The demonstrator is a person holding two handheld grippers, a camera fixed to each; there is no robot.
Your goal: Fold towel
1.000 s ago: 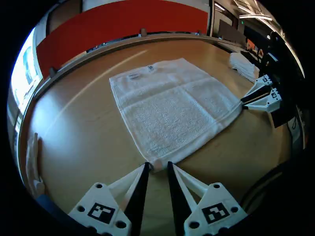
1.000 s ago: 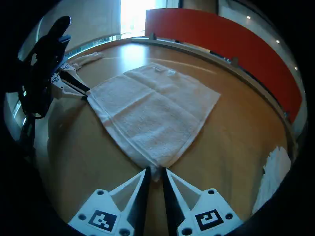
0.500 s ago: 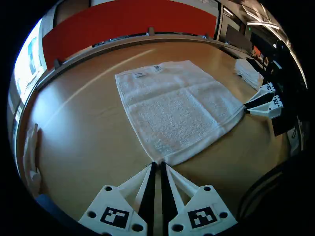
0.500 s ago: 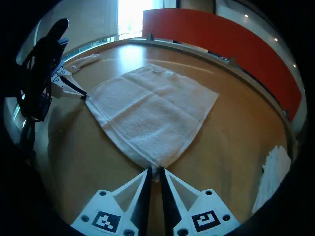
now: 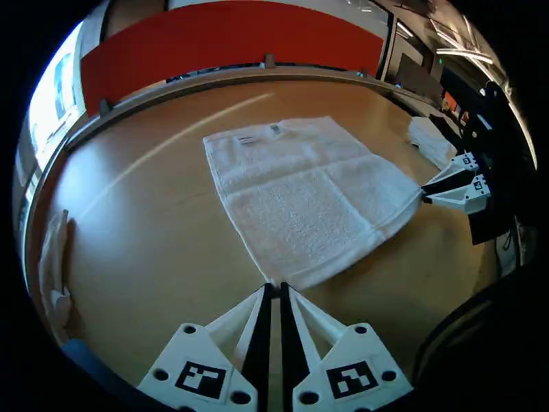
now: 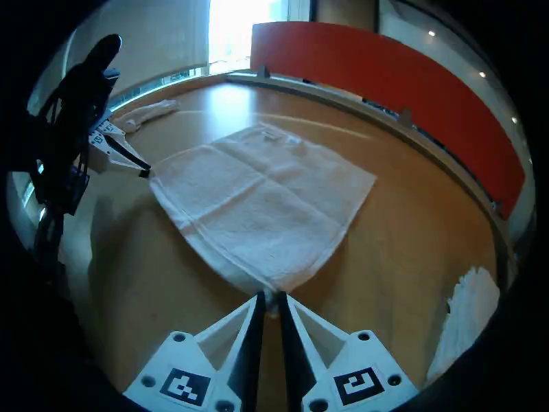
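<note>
Left gripper view: towel was gripped at two corners.
Left claw and right claw were clamped on one corner each, probably to carry that edge over.

Daylight is pouring in through a window at the back and glaring off the wooden table. A red partition is running along behind the table's raised rim, and ceiling strip lights are glowing off to one side.
</note>
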